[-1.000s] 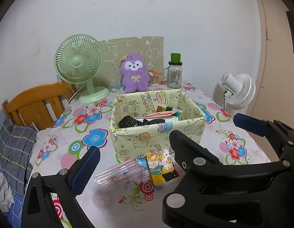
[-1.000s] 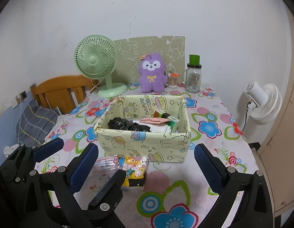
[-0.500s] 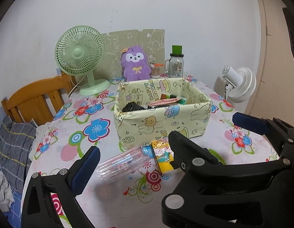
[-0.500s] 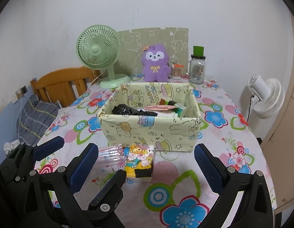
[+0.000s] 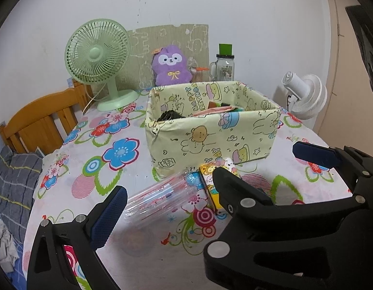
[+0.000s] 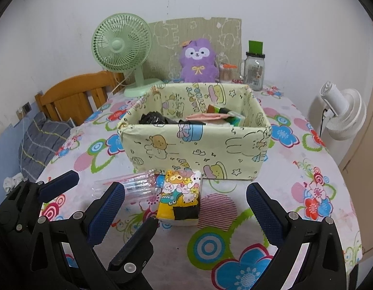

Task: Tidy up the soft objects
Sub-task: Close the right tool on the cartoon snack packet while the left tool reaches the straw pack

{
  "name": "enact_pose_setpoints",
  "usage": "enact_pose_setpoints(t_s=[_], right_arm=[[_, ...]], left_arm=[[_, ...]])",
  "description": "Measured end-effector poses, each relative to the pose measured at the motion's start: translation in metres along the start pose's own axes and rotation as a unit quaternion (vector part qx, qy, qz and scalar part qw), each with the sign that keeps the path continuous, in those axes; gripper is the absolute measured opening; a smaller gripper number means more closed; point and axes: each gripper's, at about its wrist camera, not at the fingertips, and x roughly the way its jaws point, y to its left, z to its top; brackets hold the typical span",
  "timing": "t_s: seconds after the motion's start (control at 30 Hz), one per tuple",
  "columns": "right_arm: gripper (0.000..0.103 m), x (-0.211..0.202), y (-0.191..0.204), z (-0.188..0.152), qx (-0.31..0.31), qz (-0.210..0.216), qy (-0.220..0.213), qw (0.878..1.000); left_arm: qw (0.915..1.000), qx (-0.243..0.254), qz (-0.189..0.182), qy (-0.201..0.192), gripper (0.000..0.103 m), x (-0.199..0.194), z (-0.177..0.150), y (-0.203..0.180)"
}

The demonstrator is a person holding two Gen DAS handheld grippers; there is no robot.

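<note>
Box (image 6: 196, 149) partly filled; tissue pack (image 6: 180, 197) and clear pouch (image 6: 128, 186) remain on counter (image 6: 295, 193); both tools (image 5: 205, 169) (image 6: 186, 201) released, empty.

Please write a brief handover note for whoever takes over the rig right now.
Left tool: open, empty, low over the table, beside the right one.
Right tool: open, empty, aimed at the cartoon tissue pack.
The tissue pack and a clear plastic packet lie side by side on the floral tablecloth, just in front of the fabric storage box.
Done: the box already holds a black bag and other items.
Left: the tissue pack and the packet are still outside; the purple plush stands behind the box.
</note>
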Motion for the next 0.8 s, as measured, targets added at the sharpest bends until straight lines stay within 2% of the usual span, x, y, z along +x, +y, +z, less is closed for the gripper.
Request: enact_pose_setpoints(t_s=[0.43, 0.6, 0.8], right_arm=[[0.101, 0.03, 0.005, -0.005, -0.004, -0.001, 0.031, 1.0], [0.1, 0.042, 0.006, -0.005, -0.003, 0.001, 0.044, 0.999], [0.095, 0.055, 0.009, -0.005, -0.005, -0.004, 0.061, 0.998]], left_arm=[[0.9996, -0.007, 0.002, 0.029, 0.098, 0.023, -0.01, 0.013], [0.9988, -0.016, 0.025, 0.039, 0.093, 0.031, -0.01, 0.023], [0.9981, -0.019, 0.019, 0.055, 0.089, 0.043, -0.014, 0.027]])
